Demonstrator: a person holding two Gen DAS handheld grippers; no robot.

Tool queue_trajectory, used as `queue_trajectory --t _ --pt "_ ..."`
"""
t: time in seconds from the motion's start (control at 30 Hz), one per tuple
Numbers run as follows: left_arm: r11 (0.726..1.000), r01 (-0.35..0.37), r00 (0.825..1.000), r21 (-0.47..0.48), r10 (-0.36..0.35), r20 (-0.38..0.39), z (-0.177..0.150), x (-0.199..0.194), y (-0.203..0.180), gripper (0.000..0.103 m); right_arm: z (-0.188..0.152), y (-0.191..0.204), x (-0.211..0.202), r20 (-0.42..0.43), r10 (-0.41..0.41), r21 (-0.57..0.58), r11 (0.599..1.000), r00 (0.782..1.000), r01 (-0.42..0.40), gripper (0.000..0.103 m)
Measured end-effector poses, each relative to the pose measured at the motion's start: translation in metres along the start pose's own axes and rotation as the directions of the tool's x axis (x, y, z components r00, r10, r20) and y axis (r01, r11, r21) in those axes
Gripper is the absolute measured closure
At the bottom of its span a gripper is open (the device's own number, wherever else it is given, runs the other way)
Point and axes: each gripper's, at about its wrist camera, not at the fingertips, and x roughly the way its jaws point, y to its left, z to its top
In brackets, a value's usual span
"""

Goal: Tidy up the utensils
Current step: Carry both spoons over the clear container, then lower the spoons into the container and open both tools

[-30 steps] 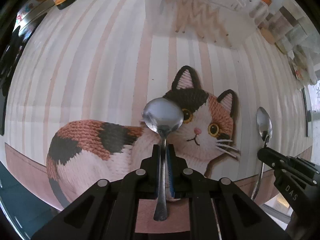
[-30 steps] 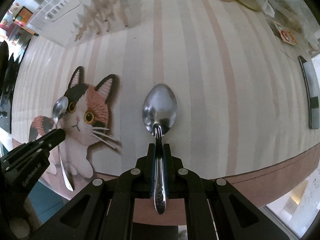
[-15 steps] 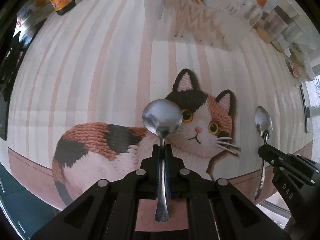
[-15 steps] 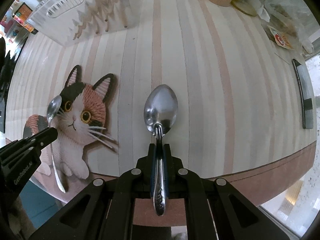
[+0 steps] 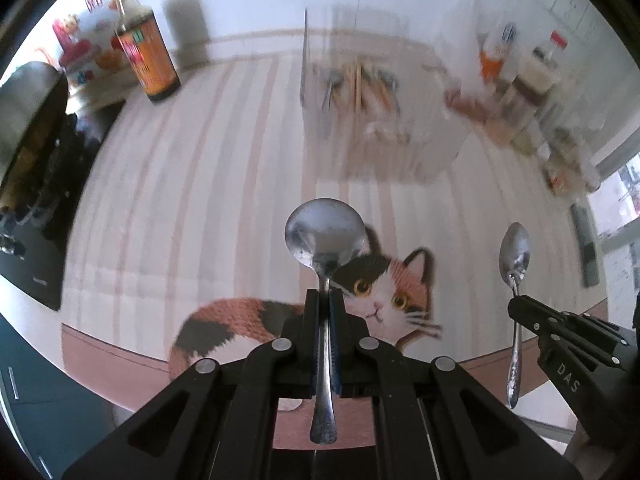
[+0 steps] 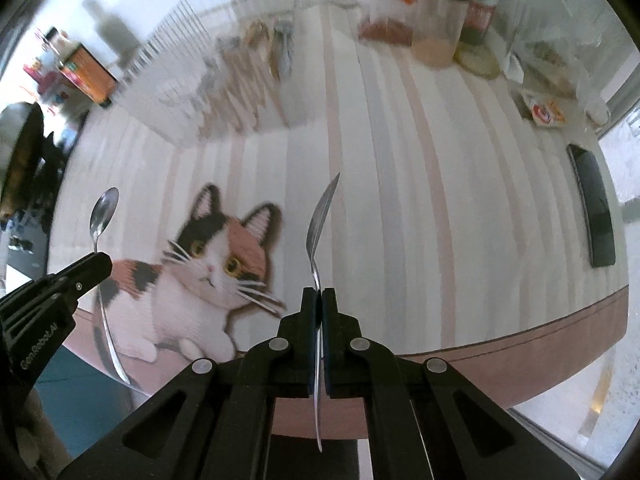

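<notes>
My left gripper (image 5: 326,300) is shut on a round-bowled metal spoon (image 5: 325,232), bowl forward, above the cat mat (image 5: 384,292). My right gripper (image 6: 319,298) is shut on an oval metal spoon (image 6: 320,216), now seen edge-on. Each gripper shows in the other's view: the right one (image 5: 516,304) with its spoon (image 5: 515,256), the left one (image 6: 98,260) with its spoon (image 6: 103,210). A clear utensil organizer (image 5: 372,112) with chopsticks and cutlery stands at the back of the table, blurred; it also shows in the right wrist view (image 6: 224,80).
A striped tablecloth (image 5: 200,184) covers the table. A dark sauce bottle (image 5: 144,44) stands back left, beside a stove with a pot (image 5: 28,120). Jars and bottles (image 5: 520,80) crowd the back right. A black remote (image 6: 594,216) lies at the right edge.
Both grippers have lifted and tilted up, so the back wall and bottles now show. The right gripper has rolled, turning its spoon edge-on. Both spoons stay held.
</notes>
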Motion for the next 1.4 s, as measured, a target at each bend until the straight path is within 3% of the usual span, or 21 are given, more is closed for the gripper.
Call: queue_trajectory --t 0.43,0.53,0.63,0.93,1.27,1.37,1.4 --pt "0.999 0.05 0.984 -0.013 -0.047 0.171 0.089 -0.077 -0.001 0.101 0.09 0.015 -0.095 0.219 0.092 -0.025 0.996 0.971 -0.088 0.101" --pt "0.998 0.064 0.981 -0.004 -0.062 0.183 0.116 -0.079 -0.007 0.101 0.12 0.02 -0.108 0.253 0.107 -0.042 0.994 0.962 -0.1 0.101" --pt "0.995 0.101 0.985 -0.016 -0.098 0.145 0.146 -0.066 -0.01 0.101 0.148 0.024 -0.11 0.262 0.126 -0.052 0.992 0.957 -0.116 0.101" --pt "0.992 0.107 0.994 -0.074 -0.107 0.009 0.209 -0.001 -0.011 0.101 0.218 0.028 -0.058 0.176 0.173 -0.029 0.985 0.969 -0.17 0.101" --pt "0.985 0.105 0.986 -0.137 -0.121 -0.116 0.223 0.05 -0.008 0.099 0.254 0.03 0.011 0.051 0.153 -0.014 0.988 0.987 -0.153 0.099" --pt "0.989 0.065 0.99 -0.133 -0.08 -0.114 0.223 0.05 -0.006 0.096 0.256 0.026 0.02 0.033 0.163 0.003 0.987 0.986 -0.163 0.092" --pt "0.992 0.034 0.993 -0.124 -0.047 -0.107 0.221 0.048 -0.005 0.092 0.256 0.025 0.021 0.033 0.159 0.006 0.987 0.987 -0.16 0.082"
